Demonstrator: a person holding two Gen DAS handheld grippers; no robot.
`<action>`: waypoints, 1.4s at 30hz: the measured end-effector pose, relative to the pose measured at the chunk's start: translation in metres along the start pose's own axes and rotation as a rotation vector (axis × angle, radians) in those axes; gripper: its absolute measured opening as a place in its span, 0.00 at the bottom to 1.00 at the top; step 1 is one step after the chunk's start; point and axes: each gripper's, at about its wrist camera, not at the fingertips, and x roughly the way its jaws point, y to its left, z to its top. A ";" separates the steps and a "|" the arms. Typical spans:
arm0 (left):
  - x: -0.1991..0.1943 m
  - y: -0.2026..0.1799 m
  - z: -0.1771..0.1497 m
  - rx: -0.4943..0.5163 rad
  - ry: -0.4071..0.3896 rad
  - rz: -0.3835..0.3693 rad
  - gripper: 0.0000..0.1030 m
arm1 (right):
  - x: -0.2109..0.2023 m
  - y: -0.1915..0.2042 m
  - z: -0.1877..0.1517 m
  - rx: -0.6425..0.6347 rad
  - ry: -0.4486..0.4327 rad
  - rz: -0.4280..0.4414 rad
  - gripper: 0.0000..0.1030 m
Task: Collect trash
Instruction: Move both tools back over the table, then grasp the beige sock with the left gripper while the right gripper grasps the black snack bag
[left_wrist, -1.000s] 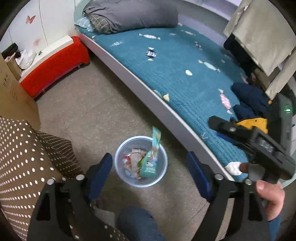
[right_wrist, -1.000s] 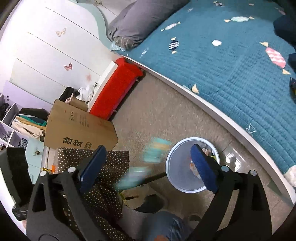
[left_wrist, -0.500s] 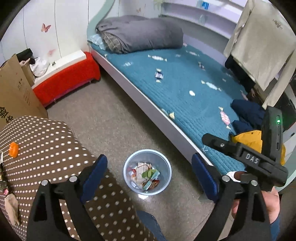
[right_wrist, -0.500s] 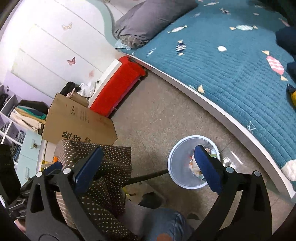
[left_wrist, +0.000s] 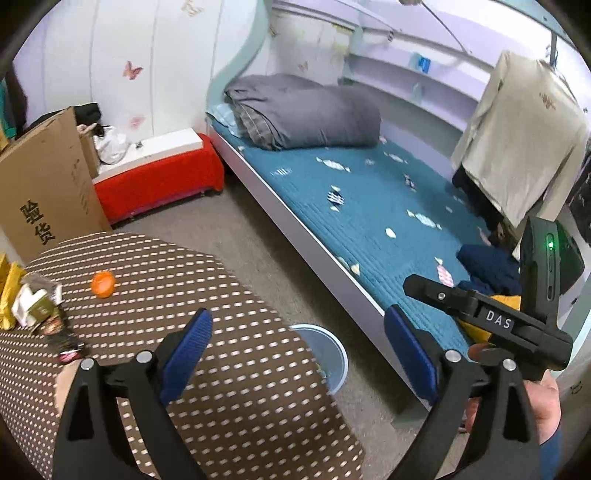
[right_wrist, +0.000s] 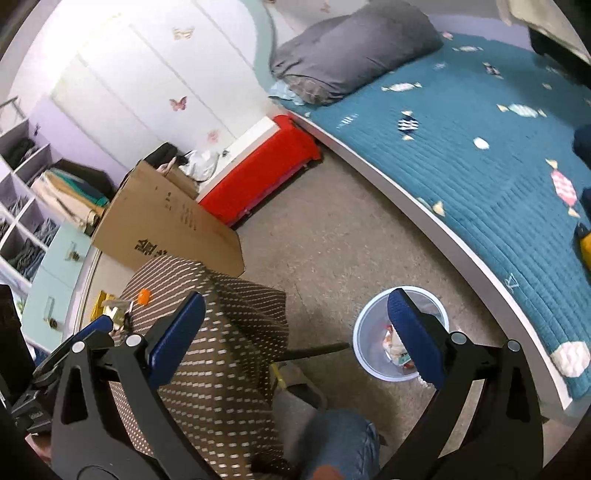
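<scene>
A pale blue trash bin (right_wrist: 399, 332) with wrappers inside stands on the floor beside the bed; in the left wrist view only its rim (left_wrist: 332, 354) shows past the table edge. My left gripper (left_wrist: 295, 343) is open and empty above the brown dotted table (left_wrist: 221, 369). My right gripper (right_wrist: 295, 328) is open and empty, above the floor between table and bin. Crumpled wrappers and a small box (left_wrist: 37, 306) lie at the table's left end next to an orange (left_wrist: 102, 283).
A bed with a teal quilt (left_wrist: 369, 206) runs along the right. A red bench (left_wrist: 159, 184) and a cardboard box (left_wrist: 40, 192) stand by the wall. My knee in jeans (right_wrist: 340, 443) is below the right gripper. Shelves (right_wrist: 22, 206) stand far left.
A teal packet dropped from the right gripper into the bin. The left gripper has risen and swung left, from over the bin to over the table. The right gripper shifted slightly.
</scene>
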 end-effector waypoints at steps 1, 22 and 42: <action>-0.007 0.007 -0.002 -0.009 -0.012 0.004 0.89 | -0.001 0.007 -0.001 -0.013 0.001 0.002 0.94; -0.062 0.155 -0.068 -0.233 -0.048 0.161 0.91 | 0.038 0.145 -0.046 -0.255 0.110 0.070 0.94; -0.015 0.194 -0.086 -0.172 0.038 0.142 0.28 | 0.089 0.220 -0.082 -0.477 0.181 0.022 0.94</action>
